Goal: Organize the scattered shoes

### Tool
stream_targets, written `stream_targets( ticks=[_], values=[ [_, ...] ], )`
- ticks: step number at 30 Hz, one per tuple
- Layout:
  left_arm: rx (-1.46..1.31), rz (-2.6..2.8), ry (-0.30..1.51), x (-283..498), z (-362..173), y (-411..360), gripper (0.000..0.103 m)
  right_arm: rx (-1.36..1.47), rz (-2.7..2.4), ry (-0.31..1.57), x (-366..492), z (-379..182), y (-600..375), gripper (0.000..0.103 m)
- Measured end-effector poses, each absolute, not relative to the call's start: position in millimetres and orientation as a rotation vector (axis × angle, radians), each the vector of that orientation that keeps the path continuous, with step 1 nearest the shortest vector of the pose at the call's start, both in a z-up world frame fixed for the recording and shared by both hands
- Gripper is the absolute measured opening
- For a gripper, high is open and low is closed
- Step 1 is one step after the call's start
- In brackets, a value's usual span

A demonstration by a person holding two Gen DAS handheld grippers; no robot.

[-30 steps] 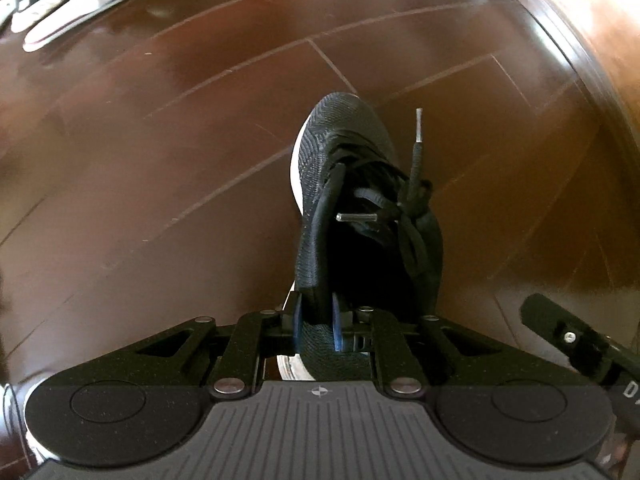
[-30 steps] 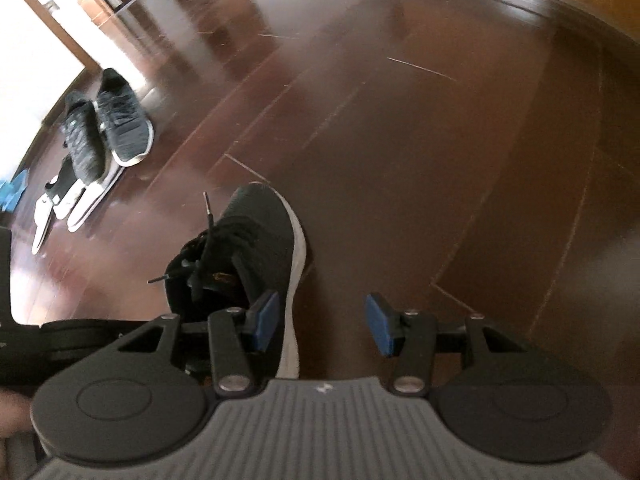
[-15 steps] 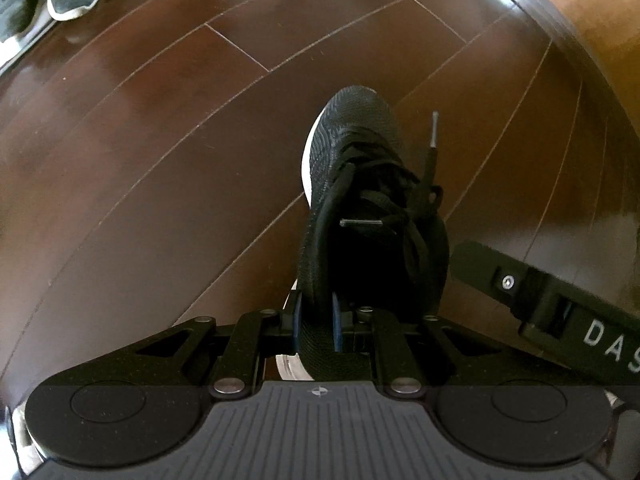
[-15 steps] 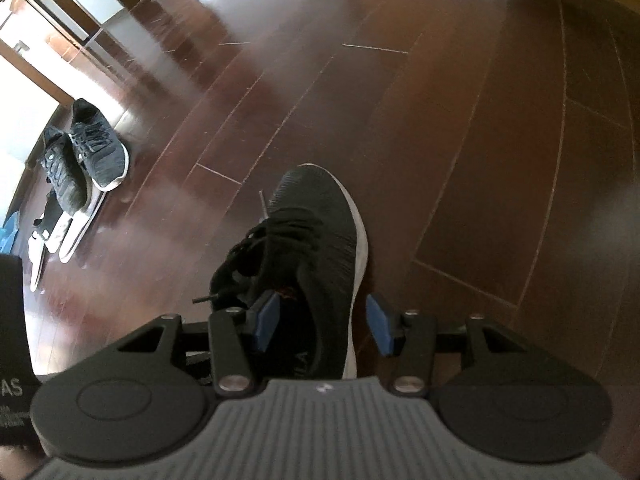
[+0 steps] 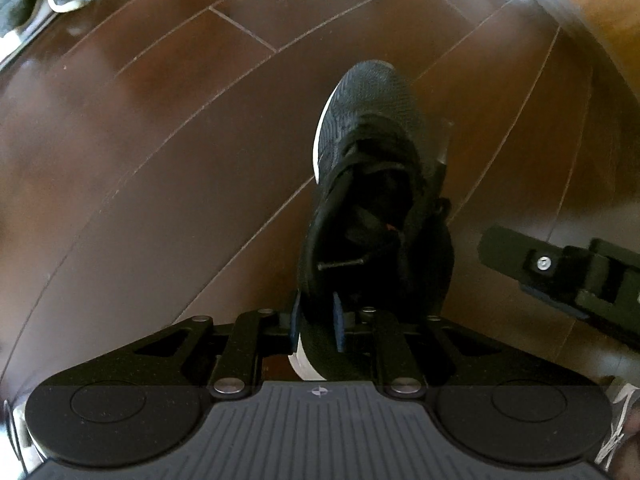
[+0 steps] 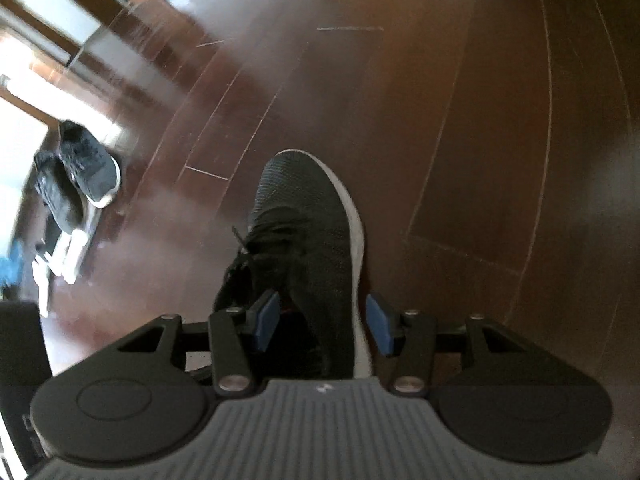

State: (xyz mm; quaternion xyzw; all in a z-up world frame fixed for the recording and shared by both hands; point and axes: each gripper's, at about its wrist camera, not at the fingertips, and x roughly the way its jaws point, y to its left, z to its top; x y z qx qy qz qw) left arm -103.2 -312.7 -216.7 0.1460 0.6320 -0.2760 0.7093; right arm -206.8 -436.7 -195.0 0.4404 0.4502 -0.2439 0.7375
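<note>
Beneath me, a dark brown wooden floor (image 5: 168, 168) of long glossy planks runs off at a slant, pale seams between the boards. To my right a lighter, orange-brown wooden edge (image 5: 592, 4) borders it. Far to my left, a bright doorway (image 6: 24, 104) throws glare across the boards; its details blur.

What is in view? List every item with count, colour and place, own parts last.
black sneaker: one, black knit with white sole, heel collar clamped in the left gripper, toe pointing away above the floor.
pair of sneakers: two, dark grey with white soles, side by side far left by the bright doorway.
white flat items: several, white, just next to that pair; too blurred to name.
wooden floor: one, dark red-brown planks, everywhere below.
left gripper: black with blue pads, shut on the sneaker's heel.
right gripper: black with blue pads, open, straddling the sneaker's side.
</note>
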Motion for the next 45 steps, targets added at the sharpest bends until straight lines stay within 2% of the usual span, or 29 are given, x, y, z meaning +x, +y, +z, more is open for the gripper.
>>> stream_targets(
  ticks=[1,3,7,14,16,20,27,45],
  values=[
    [0.324,-0.618,1.388,-97.8,-218.5,-319.9,0.044,1.006,-0.534,0.981,-207.6,-197.3,-436.7,0.052],
    [0.326,-0.636,1.373,-102.6,-204.8,-316.4,0.064,1.081,-0.529,0.965,-208.9,-201.8,-436.4,0.052],
    [0.337,-0.631,1.336,-97.0,-193.1,-297.5,0.073,1.216,-0.510,0.933,-209.0,-209.1,-433.1,0.052],
    [0.318,-0.569,1.321,-79.8,-187.4,-259.5,0.078,1.483,-0.485,0.849,-209.5,-222.9,-423.8,0.052],
    [0.313,-0.557,1.320,-74.6,-187.9,-254.2,0.079,1.542,-0.492,0.830,-209.4,-226.0,-421.5,0.056],
    [0.288,-0.529,1.320,-72.3,-182.9,-240.3,0.084,1.631,-0.533,0.797,-209.0,-233.4,-419.0,0.057],
    [0.256,-0.505,1.322,-60.9,-188.0,-237.0,0.091,1.688,-0.645,0.757,-198.1,-240.7,-420.2,0.058],
    [0.154,-0.456,1.381,-51.1,-198.8,-226.1,0.091,1.637,-0.907,0.780,-174.9,-247.3,-429.6,0.066]
  ],
)
